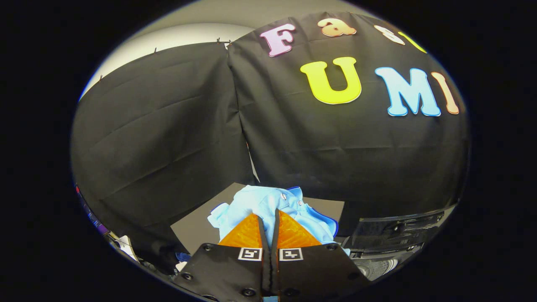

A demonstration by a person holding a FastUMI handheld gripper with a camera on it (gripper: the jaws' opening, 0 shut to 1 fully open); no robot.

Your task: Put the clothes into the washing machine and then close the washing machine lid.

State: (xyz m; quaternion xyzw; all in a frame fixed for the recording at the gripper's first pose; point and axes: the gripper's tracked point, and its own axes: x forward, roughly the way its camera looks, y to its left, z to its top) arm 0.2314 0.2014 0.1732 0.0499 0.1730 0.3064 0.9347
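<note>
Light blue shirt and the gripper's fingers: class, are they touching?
Touching. The gripper view shows the fingers nearly closed, pinching a fold of the light blue shirt in the narrow gap between them.

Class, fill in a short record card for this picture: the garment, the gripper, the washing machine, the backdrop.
garment: light blue shirt, bunched, pinched between the fingers
gripper: fingers nearly together, closed on the shirt
washing machine: dark, beside the fingers, opening partly seen below it
surface: dark board under the shirt
backdrop: black cloth
</note>
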